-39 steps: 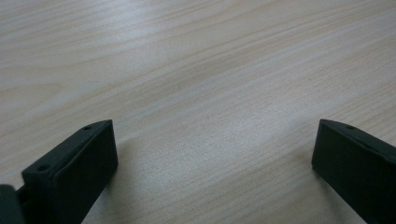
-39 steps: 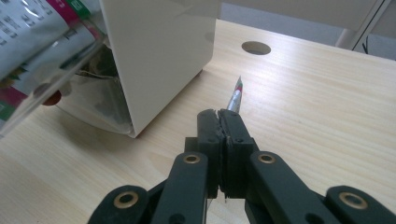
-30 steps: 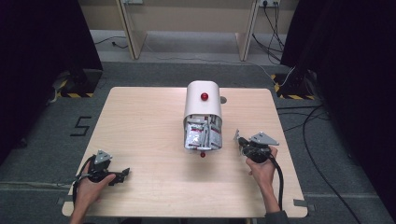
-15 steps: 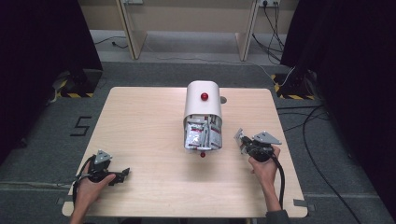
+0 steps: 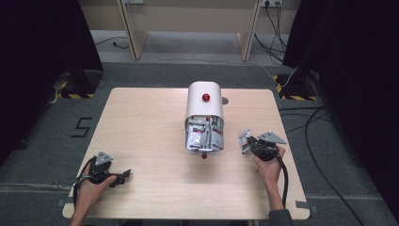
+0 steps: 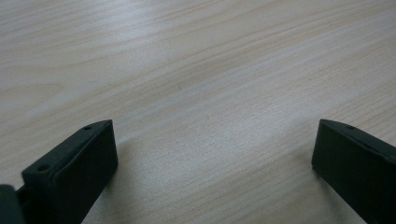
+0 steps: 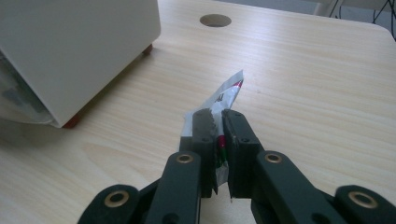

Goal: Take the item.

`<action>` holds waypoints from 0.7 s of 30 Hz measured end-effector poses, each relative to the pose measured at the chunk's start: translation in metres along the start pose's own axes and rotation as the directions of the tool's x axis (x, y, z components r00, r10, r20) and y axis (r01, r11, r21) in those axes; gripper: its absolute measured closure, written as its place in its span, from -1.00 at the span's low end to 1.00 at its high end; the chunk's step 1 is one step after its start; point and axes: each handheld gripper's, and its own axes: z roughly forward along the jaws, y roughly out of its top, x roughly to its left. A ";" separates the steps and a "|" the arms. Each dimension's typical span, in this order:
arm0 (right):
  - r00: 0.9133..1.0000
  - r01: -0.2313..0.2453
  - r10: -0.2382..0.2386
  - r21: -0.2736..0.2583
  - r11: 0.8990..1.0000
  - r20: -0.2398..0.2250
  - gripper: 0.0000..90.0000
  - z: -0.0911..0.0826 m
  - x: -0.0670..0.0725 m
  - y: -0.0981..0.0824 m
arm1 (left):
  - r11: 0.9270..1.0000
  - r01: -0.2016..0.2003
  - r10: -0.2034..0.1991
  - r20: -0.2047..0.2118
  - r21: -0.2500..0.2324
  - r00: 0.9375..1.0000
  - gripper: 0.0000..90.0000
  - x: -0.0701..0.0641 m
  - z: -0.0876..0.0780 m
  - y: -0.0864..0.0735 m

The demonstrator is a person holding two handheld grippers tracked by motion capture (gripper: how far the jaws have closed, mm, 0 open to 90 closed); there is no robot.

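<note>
Jaws of the right gripper [image 7: 218, 122] stood nearly together with a small silver sachet [image 7: 223, 98] between them; they had just been opening a little, yet the pads still appeared to press on the foil. The sachet's red-printed end stuck out beyond the jaw tips, above the wooden table [image 7: 317, 84]. Off to the left of those jaws lay a white rounded-top box [image 7: 70, 46] on its side, more sachets [image 5: 203, 136] filling its open end. The left gripper [image 6: 212, 154] rested low on the table, its jaws wide apart with only bare wood between them, well apart from the box.
</note>
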 end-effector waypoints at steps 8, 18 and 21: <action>1.000 -0.012 0.012 0.012 1.000 0.022 0.82 0.008 -0.003 -0.002 | 1.000 0.000 0.000 0.000 0.000 1.000 -1.00 0.000 0.000 0.000; 0.998 -0.019 0.017 0.047 0.999 0.052 0.71 0.016 -0.007 -0.008 | 1.000 0.000 0.000 0.000 0.000 1.000 -1.00 0.000 0.000 0.000; 0.998 -0.019 0.016 0.053 0.998 0.053 0.67 0.017 -0.006 -0.008 | 1.000 0.000 0.000 0.000 0.000 1.000 -1.00 0.000 0.000 0.000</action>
